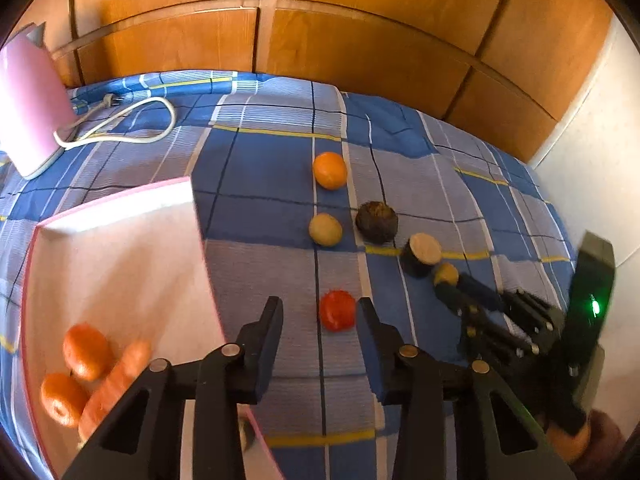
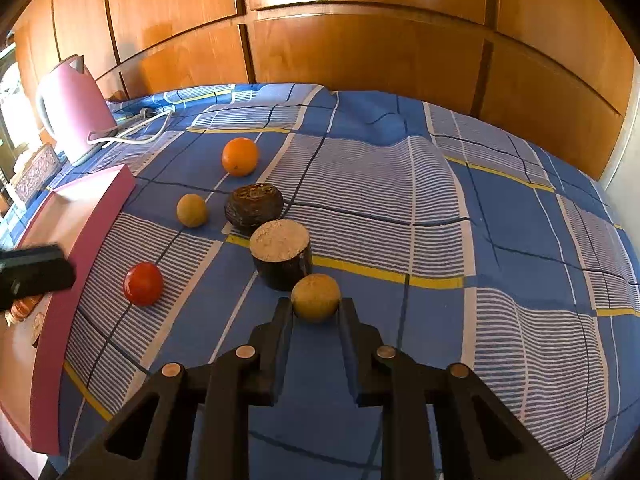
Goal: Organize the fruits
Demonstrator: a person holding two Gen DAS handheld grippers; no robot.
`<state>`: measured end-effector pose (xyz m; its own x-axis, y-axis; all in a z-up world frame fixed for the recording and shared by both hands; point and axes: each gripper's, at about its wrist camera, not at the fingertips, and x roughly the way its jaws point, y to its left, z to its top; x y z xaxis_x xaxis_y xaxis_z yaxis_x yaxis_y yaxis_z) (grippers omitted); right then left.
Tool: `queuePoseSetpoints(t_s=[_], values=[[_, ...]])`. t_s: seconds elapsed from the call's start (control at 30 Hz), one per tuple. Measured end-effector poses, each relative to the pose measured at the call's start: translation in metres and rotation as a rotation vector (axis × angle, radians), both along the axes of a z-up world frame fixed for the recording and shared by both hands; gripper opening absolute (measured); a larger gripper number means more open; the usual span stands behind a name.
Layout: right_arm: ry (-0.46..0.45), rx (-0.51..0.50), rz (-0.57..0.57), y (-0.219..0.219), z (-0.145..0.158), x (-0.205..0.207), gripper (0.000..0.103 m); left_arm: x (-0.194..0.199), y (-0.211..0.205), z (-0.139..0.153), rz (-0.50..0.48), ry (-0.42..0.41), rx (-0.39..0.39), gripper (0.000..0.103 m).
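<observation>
while my right gripper straddles the nearest tan ball-shaped fruit on the checked bedspread, jaws spread with a tip at each side and not clearly pinching, it sits just in front of the dark cut stump-like piece. looks hard, smooth, light, likely to roll, so i'd grip across its widest part. left gripper spread, empty, near the red tomato, beside the pink tray.
</observation>
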<state>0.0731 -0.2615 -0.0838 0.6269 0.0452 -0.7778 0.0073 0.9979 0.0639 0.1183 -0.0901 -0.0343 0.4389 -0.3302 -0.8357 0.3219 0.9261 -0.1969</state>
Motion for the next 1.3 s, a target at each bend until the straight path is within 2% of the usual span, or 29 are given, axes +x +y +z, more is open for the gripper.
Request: queuePoseSetpoints(t_s=[0.33, 0.6, 0.63, 0.7, 0.73, 1.0, 1.3], values=[[0.011, 0.033, 0.013, -0.005, 0.001, 0.001, 0.023, 0.055, -0.029, -0.022, 0.012, 0.052, 0.017, 0.037], [0.018, 0.046, 0.017, -0.007, -0.001, 0.002, 0.024, 0.079, -0.041, -0.04, 0.039, 0.089, 0.025, 0.037], [0.018, 0.049, 0.018, -0.007, -0.001, 0.002, 0.024, 0.081, -0.042, -0.042, 0.042, 0.091, 0.023, 0.037], [0.015, 0.047, 0.017, -0.006, -0.001, 0.003, 0.024, 0.085, -0.042, -0.049, 0.048, 0.111, 0.012, 0.028], [0.012, 0.043, 0.018, -0.006, -0.001, 0.002, 0.024, 0.085, -0.041, -0.049, 0.053, 0.108, 0.002, 0.028], [0.023, 0.05, 0.021, -0.006, -0.001, -0.001, 0.024, 0.057, -0.035, -0.039, 0.025, 0.076, -0.016, 0.028], [0.046, 0.077, 0.012, -0.005, 0.001, -0.011, 0.023, 0.004, -0.025, -0.015, 0.008, 0.007, -0.007, 0.028]])
